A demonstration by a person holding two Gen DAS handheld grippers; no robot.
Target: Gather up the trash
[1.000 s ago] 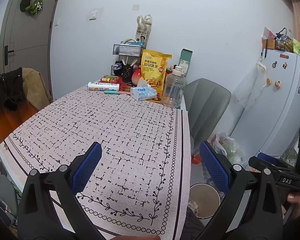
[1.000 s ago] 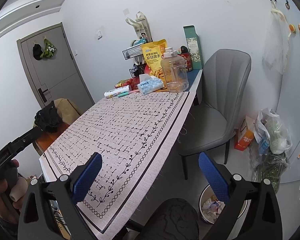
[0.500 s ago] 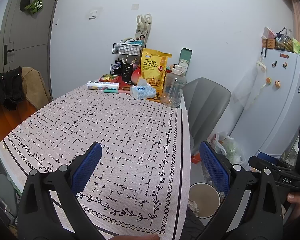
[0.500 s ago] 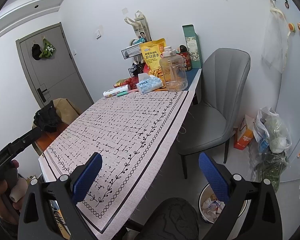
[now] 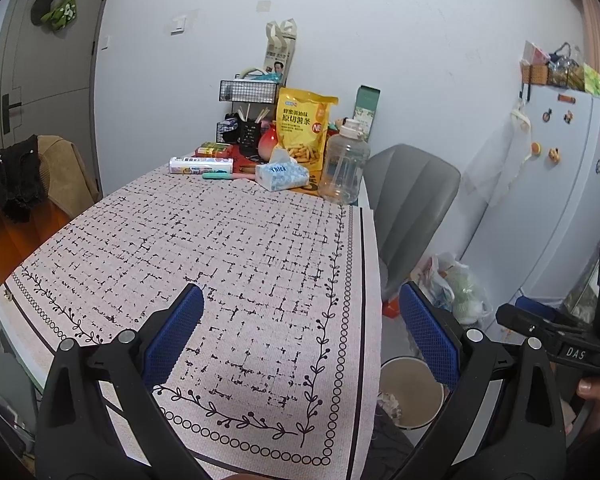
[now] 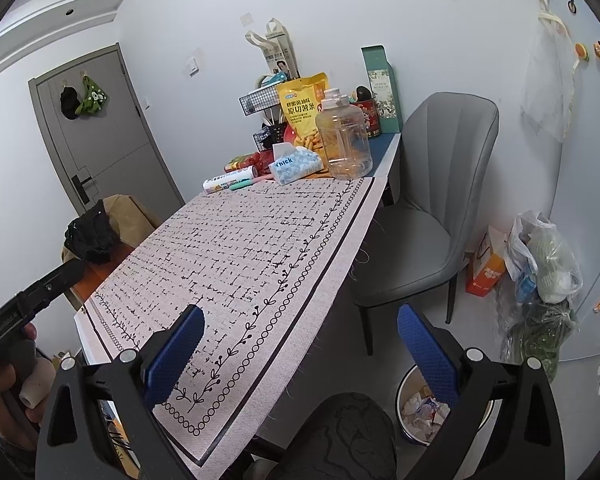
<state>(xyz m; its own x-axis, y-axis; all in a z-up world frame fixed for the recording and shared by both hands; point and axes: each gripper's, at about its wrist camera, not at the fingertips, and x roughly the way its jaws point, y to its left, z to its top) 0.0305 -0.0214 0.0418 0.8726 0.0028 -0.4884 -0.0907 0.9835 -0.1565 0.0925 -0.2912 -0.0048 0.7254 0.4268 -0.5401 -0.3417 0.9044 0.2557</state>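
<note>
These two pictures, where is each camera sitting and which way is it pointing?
Left wrist: rides the left gripper, open over the near table end, facing the snacks at the wall; the right hand shows.
Right wrist: rides the right gripper, open off the table's right edge, facing the same way; the left hand shows.
Shared: yellow snack bag, water jug, grey chair, bin.

woven cloth tablecloth [image 5: 228,248], clear plastic jug [image 5: 343,168]
</note>
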